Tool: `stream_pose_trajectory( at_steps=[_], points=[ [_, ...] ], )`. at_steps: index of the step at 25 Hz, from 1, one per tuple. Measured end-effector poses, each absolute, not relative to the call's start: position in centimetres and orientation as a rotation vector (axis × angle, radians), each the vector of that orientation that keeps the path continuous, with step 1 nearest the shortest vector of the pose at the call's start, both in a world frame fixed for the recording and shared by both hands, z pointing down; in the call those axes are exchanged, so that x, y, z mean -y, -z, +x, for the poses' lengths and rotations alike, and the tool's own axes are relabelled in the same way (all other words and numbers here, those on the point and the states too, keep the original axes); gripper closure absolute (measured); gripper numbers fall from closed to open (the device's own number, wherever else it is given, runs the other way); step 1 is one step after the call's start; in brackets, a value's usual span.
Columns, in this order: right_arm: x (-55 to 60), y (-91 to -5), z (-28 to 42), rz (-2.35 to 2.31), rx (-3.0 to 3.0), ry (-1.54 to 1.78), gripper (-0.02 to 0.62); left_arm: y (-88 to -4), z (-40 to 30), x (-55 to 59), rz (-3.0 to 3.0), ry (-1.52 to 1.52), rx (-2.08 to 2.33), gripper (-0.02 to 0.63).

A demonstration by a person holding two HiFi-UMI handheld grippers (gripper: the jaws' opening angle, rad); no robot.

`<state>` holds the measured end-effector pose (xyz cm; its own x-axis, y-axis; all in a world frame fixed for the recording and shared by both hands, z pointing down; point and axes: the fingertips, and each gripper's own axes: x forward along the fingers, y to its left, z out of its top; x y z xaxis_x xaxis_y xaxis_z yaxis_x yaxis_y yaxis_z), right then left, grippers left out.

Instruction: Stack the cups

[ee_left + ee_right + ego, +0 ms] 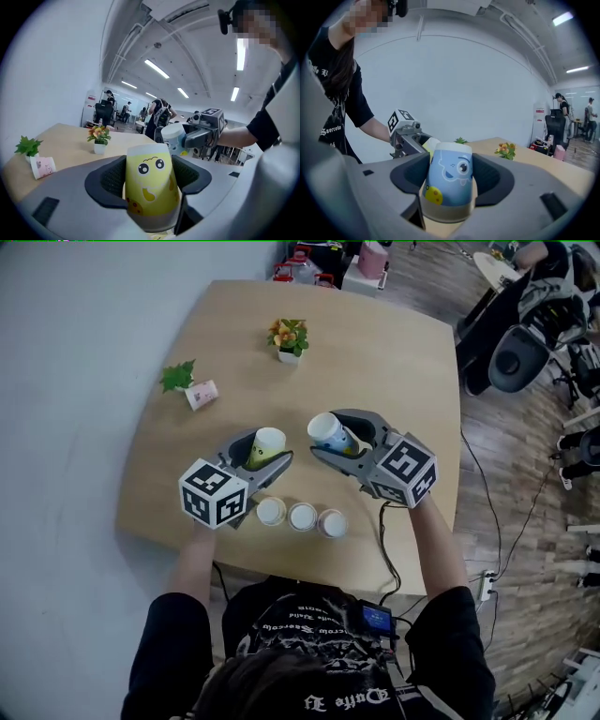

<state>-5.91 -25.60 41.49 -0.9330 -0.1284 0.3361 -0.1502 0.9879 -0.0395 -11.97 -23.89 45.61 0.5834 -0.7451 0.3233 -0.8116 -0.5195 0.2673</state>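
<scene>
- Left gripper (270,448) status?
- Clamped on yellow paper cup (150,187), the one with the cartoon face. Both jaws press its sides and it sits upright between them. Held above the table (394,362), not resting on it.
- Right gripper (339,435)?
- Same story: jaws closed on blue paper cup (450,180), whale-type print. It's tilted, with its white end turned toward the left gripper. Mouth or base, can't tell.
- Are the two cups touching?
- No. Near each other with a clear gap between, one in front of each hand. Nothing nested.
- Rest of the set?
- Three more cups in a row at the table's near edge, below the grippers: left cup (271,512), middle cup (303,517), right cup (332,523). They stand just beside one another, each on its own. Only white round tops show from the head view, so their orientation is unclear.
- Clutter?
- Potted flowers (289,338) toward the far side. Small green plant in a pink pot (192,385) lying on its side, left of centre. Both well apart from the work area.
- Progress estimate?
- Early. Zero stacked and two in hand. My read is that the next step is lining the blue cup up with the yellow one and seating it. Three table cups to add afterward.
- Risk?
- The blue cup's tilt. It needs squaring to the yellow cup's axis or the rims will catch.
</scene>
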Motion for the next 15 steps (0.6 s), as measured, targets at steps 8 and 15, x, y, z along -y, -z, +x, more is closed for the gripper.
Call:
stream_pose_trajectory(
  at_steps=[8,15],
  points=[
    [19.8,-40.9,-4.0,0.383,2.897,-0.158,0.304,-43.0,-13.0,20.9,2.405,-0.034,1.361,0.307],
    [15.8,-44.6,-3.1,0.541,2.889,-0.307,0.302,-42.0,-14.1,18.8,2.360,0.118,1.350,0.307]
  ],
)
